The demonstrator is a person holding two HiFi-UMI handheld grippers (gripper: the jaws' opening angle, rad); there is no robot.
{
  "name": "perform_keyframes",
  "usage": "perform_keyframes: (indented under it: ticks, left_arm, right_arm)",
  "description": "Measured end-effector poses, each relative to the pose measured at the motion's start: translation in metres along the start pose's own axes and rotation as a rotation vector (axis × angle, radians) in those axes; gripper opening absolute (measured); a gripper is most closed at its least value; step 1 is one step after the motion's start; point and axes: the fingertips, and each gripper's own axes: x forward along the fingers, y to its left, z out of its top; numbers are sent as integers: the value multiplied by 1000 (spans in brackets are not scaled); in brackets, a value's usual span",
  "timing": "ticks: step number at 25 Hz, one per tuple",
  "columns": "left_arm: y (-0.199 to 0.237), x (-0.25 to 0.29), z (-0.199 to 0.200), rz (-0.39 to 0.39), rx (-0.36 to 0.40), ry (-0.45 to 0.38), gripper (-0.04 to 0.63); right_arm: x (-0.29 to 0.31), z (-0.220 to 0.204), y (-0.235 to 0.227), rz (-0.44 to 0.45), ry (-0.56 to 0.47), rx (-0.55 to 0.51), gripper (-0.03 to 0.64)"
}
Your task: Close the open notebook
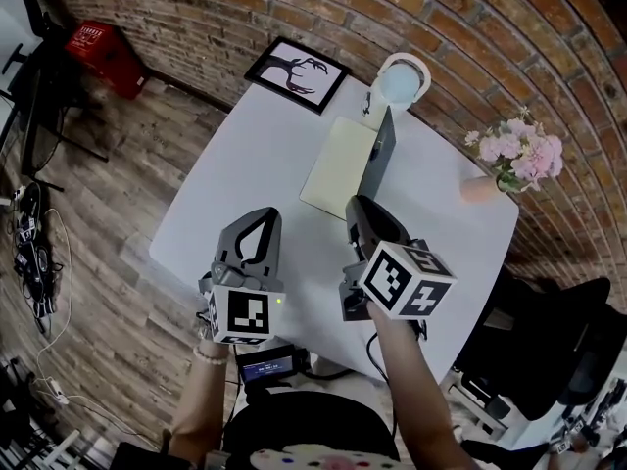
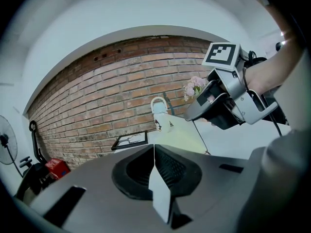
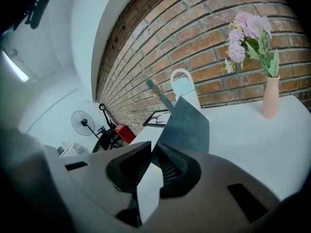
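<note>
The pale-paged notebook with a dark grey cover (image 1: 340,164) lay at the far side of the white table (image 1: 235,174), cover roughly upright; closing judged half done. Your right gripper (image 1: 362,209) sat just beside the cover, jaws together, empty. Your left gripper (image 1: 261,215) was likewise closed on nothing. Lowering the cover was outstanding.

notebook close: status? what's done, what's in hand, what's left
Done: the dark cover is up off the table and stands roughly upright beside the pale pages.
In hand: the right hand-held gripper looks shut on the cover's near edge. The left hand-held gripper is shut and empty, short of the pages.
Left: swing the cover down onto the pages and let go.
</note>
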Motion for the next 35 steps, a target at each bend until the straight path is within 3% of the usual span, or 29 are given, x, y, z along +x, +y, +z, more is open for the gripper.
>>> perform_keyframes:
  ticks: [35]
  left_arm:
    - [36, -13, -29, 74, -29, 41, 20]
  right_arm:
    - [84, -56, 18, -53, 172, -173, 69]
